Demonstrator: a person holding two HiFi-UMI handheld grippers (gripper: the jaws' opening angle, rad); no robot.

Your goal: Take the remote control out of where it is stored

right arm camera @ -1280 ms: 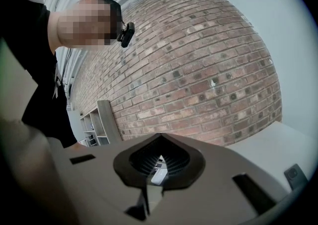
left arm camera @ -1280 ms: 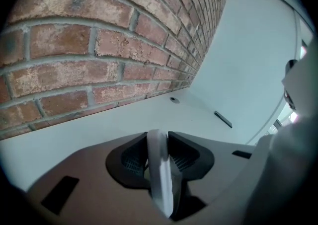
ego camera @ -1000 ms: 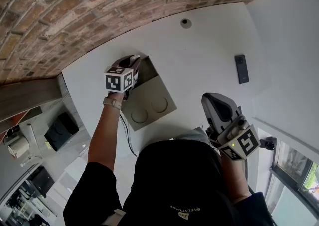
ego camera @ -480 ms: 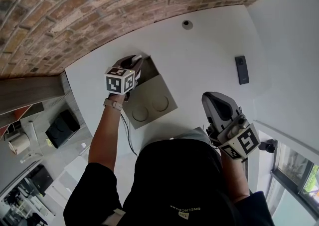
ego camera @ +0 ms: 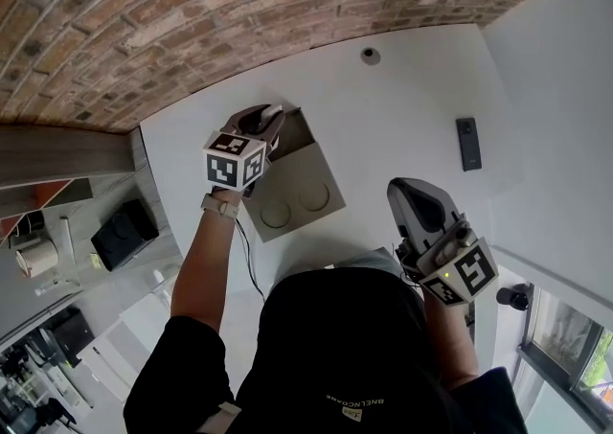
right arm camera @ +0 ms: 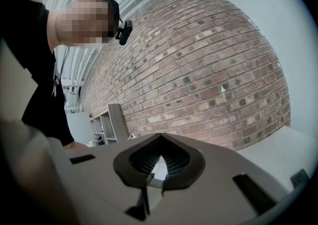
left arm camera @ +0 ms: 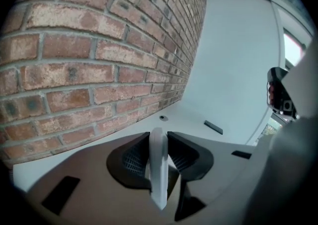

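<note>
Head camera is looking steeply down at white table [ego camera: 412,106]; both gripper cameras are facing the shared brick wall [right arm camera: 208,60].

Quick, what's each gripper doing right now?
Left gripper: closed on a thin white slab, seen edge-on.
Right gripper: closed, empty.

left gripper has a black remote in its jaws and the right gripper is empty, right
Not black: the remote control in the left gripper's jaws is white, as the left gripper view shows. The right gripper is indeed empty, its jaws together.
</note>
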